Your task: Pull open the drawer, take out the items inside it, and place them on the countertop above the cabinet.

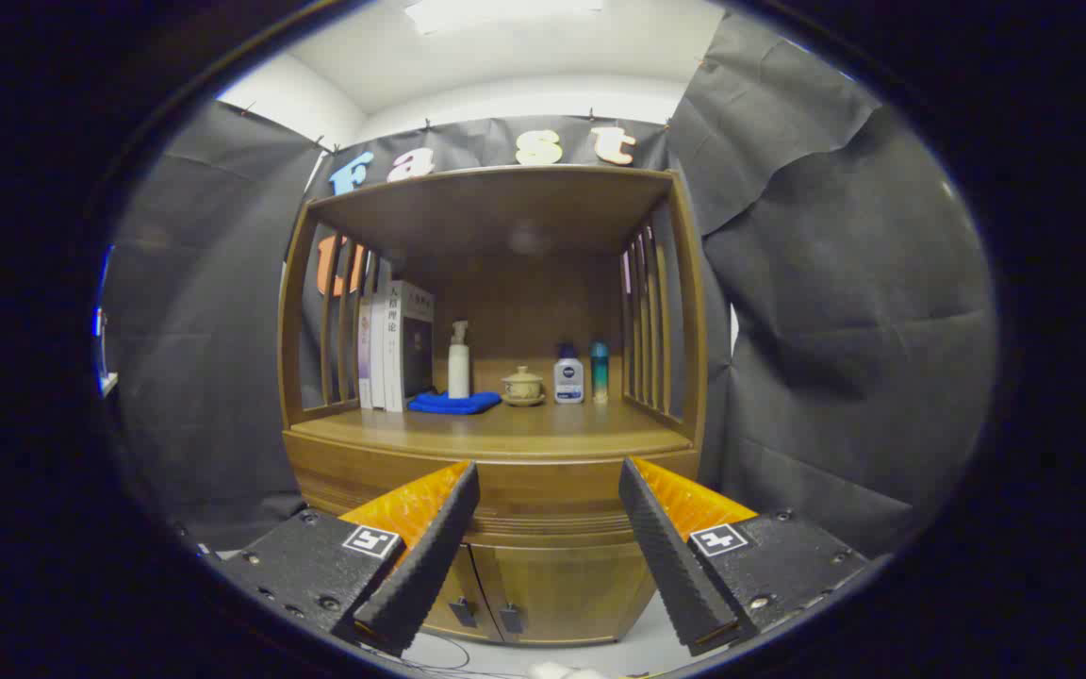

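**Operator:** Report tool state and target position.

**Guide:** Your gripper (548, 481) is spread wide, with its 2 fingers apart and nothing between them. Both fingertips sit in front of the wooden cabinet (496, 283) without touching it. The drawer front (548, 490) is the band directly under the countertop (496, 429), and you see it in the gap between the fingers. It is closed, flush with the cabinet face. Its contents are hidden.

**Operator:** List the countertop items, left to right.

**Guide:** Refer to the following sequence.
1. Upright books (397, 347), standing against the left slatted side.
2. A folded blue cloth (453, 403), lying flat just right of the books.
3. A white pump bottle (458, 363), upright behind the cloth.
4. A small lidded ceramic pot (523, 387), near the middle.
5. A white bottle with a dark cap (568, 375), just right of the pot.
6. A slim teal bottle (600, 370), beside the white bottle and near the right slatted side.

**Operator:** What lies below the drawer?

**Guide:** 2 lower doors (543, 589), each with a dark handle at the centre seam. Both are shut. You see them between and beneath the fingers.
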### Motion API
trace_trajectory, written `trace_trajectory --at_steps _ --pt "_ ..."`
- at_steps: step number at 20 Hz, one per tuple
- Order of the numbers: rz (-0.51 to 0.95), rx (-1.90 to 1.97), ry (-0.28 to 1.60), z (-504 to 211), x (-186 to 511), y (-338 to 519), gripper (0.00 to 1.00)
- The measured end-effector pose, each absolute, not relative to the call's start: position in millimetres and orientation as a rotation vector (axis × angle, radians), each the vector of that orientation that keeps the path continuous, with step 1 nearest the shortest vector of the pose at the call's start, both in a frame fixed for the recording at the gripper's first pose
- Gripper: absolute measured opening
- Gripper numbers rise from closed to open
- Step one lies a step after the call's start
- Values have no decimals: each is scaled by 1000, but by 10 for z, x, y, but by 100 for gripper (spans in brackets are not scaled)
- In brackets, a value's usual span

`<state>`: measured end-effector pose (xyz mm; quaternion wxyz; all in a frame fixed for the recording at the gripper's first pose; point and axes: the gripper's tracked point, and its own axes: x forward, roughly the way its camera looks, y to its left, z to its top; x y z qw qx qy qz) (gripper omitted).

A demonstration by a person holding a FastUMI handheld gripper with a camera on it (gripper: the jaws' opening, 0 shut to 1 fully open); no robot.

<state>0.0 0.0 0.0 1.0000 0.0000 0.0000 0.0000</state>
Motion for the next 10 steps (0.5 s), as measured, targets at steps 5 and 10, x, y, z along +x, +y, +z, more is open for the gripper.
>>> trace_trajectory --at_steps 5,10 --pt "11 -27 -26 121 -65 78 97" --pt "19 -34 -40 183 -99 160 97"
